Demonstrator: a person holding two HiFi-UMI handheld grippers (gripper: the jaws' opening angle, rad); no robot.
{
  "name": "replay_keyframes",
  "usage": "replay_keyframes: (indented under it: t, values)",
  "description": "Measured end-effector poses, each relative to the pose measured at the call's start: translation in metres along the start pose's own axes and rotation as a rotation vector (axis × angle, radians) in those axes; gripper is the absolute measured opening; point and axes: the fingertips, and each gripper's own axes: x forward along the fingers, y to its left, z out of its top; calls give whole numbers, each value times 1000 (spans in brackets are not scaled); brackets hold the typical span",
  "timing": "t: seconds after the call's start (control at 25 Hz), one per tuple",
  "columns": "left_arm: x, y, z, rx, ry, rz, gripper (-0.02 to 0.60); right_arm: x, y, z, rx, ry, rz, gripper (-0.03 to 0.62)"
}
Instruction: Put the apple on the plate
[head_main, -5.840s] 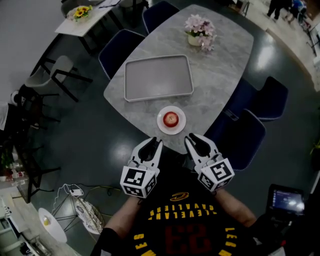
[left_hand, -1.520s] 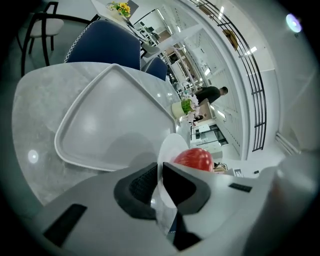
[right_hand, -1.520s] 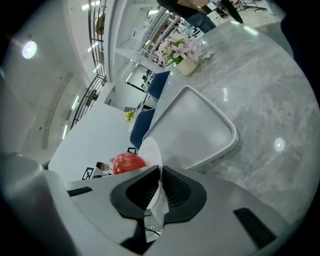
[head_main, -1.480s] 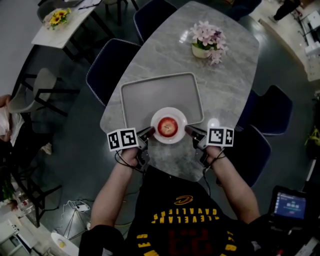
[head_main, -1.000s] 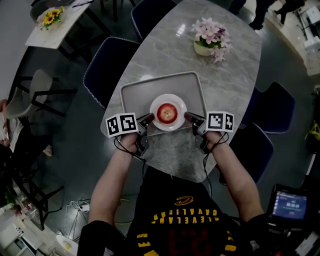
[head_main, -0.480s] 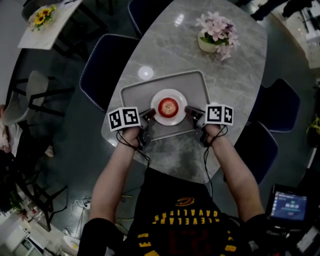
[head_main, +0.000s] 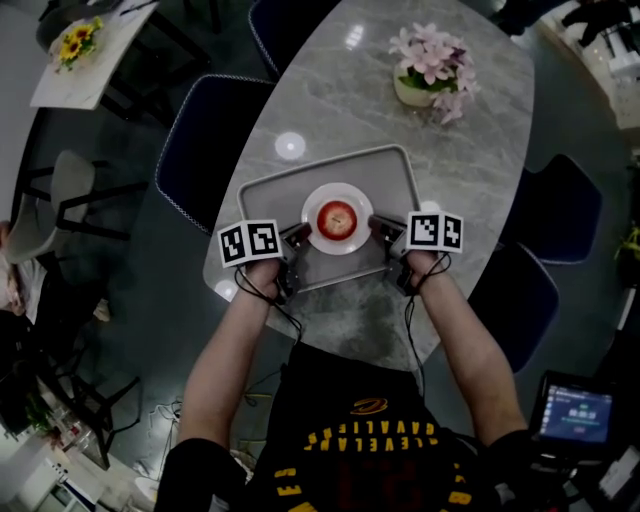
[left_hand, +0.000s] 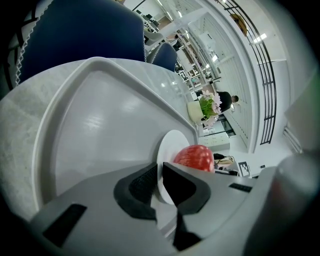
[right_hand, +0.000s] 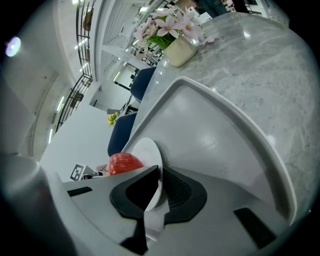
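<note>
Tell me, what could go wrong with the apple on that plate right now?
1. The apple sits loose on the plate. The left gripper and right gripper pinch only its thin rim on opposite sides. If one side dips, the apple could roll off.
2. The smooth rim might slip out of a gripper's jaws. Then the plate could bang onto the tray under it.

apple base hidden behind left gripper fingers, plate rim partly covered

A grey tray lies on the marble table near potted flowers.
</note>
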Motion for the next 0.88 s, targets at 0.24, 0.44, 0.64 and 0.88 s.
replay_keyframes:
  t: [0.24, 0.44, 0.64, 0.88]
  values:
    - [-2, 0, 1, 71, -3, 34, 36, 1, -1, -2, -2, -4, 1, 34]
    - [-9, 5, 6, 145, -48, 107, 37, 4, -4, -1, -54, -7, -14, 34]
    - [-20, 6, 8, 194, -94, 126, 37, -9, -13, 14, -181, -76, -125, 35]
    - [-54, -29, 7, 307, -222, 128, 35, -62, 13, 26, -316, -216, -130, 34]
